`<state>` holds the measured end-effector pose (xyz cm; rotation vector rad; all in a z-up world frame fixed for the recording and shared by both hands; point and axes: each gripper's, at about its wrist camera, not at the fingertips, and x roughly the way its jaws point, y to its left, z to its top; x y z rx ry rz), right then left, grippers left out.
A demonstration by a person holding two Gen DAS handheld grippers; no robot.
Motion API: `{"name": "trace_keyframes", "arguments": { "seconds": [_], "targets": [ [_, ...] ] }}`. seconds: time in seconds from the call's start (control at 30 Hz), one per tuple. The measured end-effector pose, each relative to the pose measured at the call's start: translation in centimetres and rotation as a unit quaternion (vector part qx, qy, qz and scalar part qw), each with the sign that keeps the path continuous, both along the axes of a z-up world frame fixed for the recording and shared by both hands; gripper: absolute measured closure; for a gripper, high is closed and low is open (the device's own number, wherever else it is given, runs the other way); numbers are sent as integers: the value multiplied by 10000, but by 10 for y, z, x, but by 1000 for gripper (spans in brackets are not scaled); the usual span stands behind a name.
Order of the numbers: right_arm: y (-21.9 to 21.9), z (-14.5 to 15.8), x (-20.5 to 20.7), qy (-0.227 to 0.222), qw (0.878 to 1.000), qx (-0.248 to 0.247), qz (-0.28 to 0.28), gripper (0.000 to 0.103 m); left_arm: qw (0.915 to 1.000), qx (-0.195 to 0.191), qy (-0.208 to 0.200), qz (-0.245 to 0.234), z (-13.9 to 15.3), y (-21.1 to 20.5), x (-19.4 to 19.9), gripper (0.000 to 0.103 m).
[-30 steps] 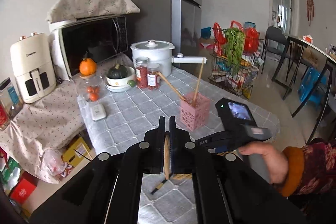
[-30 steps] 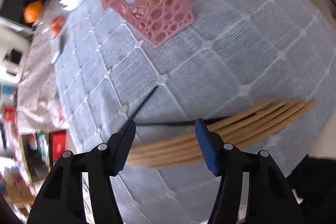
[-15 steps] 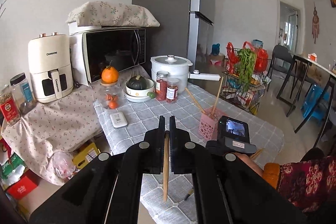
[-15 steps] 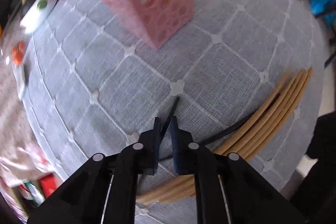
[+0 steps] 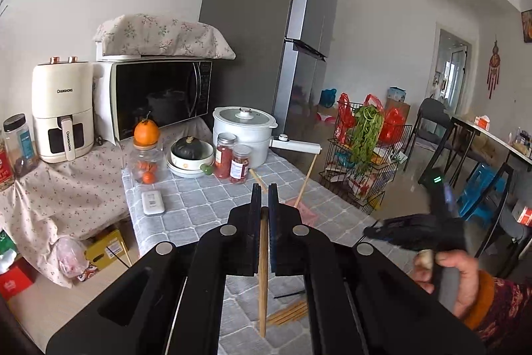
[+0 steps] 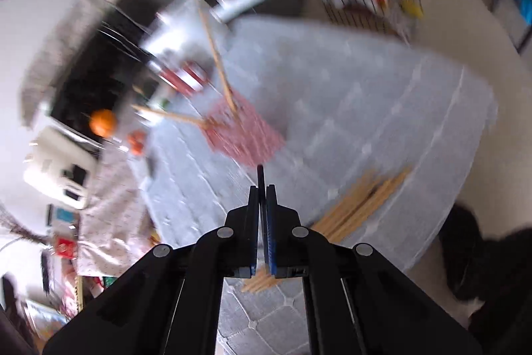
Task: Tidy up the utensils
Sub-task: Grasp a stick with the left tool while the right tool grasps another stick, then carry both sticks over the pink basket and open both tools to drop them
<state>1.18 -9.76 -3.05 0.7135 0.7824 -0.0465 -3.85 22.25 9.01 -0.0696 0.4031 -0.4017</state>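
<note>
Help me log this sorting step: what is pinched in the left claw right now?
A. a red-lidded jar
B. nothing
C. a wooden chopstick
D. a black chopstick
C: in the left wrist view the left claw is shut on a single wooden chopstick that hangs down over the grey checked tablecloth.

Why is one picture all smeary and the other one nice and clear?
Right wrist view: streaked with motion blur, so the pink holder and the wooden chopsticks on the table smear, while the right gripper itself stays crisp. Left wrist view: mostly sharp, the microwave and white pot clear, only the person's hand blurred; the fisheye bends the walls.
</note>
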Motion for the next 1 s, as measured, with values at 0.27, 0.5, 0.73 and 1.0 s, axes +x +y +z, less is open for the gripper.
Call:
{"name": "trace_keyframes", "arguments": {
  "seconds": [0.27, 0.5, 0.73, 1.0],
  "targets": [
    [-39, 79, 8, -934, 9949, -330, 169, 98, 9996, -200, 128, 126, 23, -53, 29, 100],
    [-70, 126, 42, -1319, 9895, -447, 375, 98, 9982, -514, 131, 280, 50, -90, 78, 100],
    [-74, 125, 83, -1333, 9874, -599, 599, 98, 9964, -664, 183, 487, 56, -116, 134, 100],
    [-64, 95, 131, -1049, 9885, -604, 907, 98, 9870, -744, 1100, 905, -6, -115, 202, 86]
  ]
}}
